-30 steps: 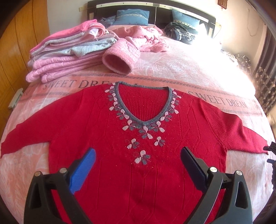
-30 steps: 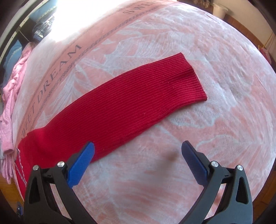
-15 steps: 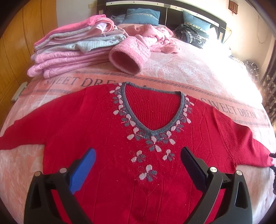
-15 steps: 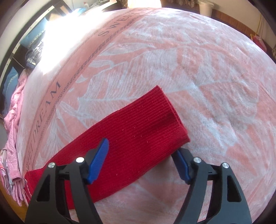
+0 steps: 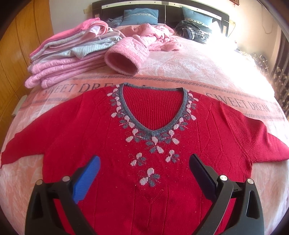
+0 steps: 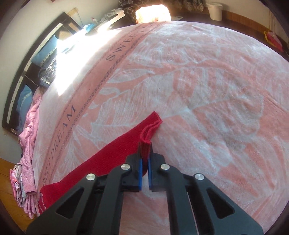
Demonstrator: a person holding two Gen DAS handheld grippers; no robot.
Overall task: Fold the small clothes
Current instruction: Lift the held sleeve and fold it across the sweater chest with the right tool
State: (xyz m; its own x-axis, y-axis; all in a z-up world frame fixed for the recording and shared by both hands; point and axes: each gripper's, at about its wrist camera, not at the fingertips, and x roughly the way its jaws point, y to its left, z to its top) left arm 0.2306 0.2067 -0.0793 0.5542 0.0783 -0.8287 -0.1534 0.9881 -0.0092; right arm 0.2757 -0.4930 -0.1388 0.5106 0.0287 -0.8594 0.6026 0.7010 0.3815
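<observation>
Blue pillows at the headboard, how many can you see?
2: one blue fabric pillow left of centre against the dark headboard, another blue pillow to its right. Piled clothes may hide more.

A red V-neck sweater with a grey collar lies flat, face up, sleeves spread. Its right cuff is bunched and lifted.

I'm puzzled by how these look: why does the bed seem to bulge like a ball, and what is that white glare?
Left wrist view: a fisheye lens bows the bedspread and red sweater; sunlight washes out the far right side. Right wrist view: same bulge, a blown-out sunlit patch at upper left, and the right tongs shut on the sleeve cuff stay sharp.
</observation>
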